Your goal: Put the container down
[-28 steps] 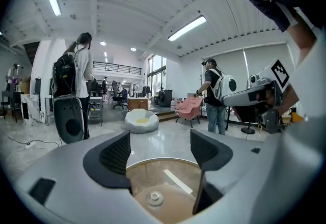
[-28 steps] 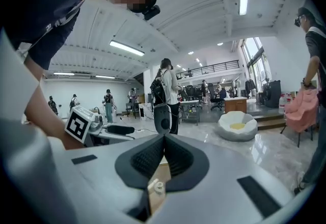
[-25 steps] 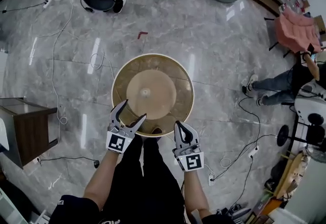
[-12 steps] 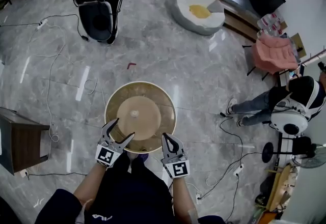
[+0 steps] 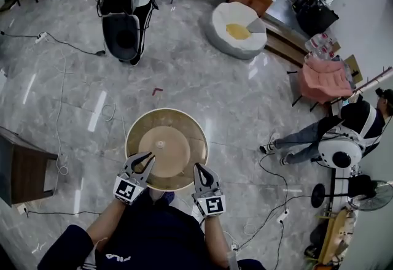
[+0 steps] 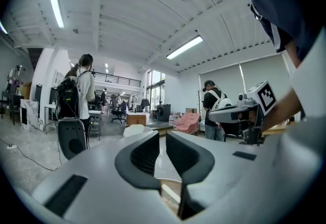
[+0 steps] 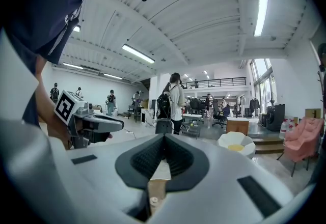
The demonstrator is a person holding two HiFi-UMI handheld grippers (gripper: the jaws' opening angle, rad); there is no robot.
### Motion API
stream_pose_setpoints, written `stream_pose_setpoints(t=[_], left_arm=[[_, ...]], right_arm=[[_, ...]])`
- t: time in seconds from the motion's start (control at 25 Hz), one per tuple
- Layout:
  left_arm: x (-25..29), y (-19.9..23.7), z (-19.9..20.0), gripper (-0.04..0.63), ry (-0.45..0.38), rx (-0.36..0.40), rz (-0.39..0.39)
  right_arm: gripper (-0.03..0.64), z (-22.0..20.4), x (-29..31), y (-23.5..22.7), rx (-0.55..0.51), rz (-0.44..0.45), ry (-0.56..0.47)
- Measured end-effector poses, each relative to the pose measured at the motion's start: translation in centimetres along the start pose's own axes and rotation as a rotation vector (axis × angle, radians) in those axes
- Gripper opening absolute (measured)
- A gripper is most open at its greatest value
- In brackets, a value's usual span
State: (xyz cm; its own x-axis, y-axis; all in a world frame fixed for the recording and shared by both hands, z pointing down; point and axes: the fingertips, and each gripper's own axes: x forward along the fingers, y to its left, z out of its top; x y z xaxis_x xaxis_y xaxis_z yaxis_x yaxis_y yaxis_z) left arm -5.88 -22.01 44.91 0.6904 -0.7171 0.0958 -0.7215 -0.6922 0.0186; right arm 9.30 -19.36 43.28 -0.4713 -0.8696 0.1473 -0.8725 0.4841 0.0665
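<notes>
Tan container (image 5: 175,140), left tool (image 5: 150,156), right tool (image 5: 198,167)

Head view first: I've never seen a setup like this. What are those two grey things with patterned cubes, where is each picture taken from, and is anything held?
There is no robot: a person wears a head camera looking down and holds a gripper in each hand. The other two pictures come from cameras riding on those grippers. On the left gripper the fingers have just been closing to a narrow gap, with nothing between them; the right gripper is shut and empty. The round tan container sits on the grey floor near their tips, held by neither.
</notes>
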Motion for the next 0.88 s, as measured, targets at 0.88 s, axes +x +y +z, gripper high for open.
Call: stream_pose_setpoints(t=[0.88], left_arm=[[-1.6, -1.7, 2.5, 0.026, -0.002, 0.064, -0.032]], right_arm=[[0.029, 1.0, -1.6, 0.1, 0.039, 0.027, 0.005]])
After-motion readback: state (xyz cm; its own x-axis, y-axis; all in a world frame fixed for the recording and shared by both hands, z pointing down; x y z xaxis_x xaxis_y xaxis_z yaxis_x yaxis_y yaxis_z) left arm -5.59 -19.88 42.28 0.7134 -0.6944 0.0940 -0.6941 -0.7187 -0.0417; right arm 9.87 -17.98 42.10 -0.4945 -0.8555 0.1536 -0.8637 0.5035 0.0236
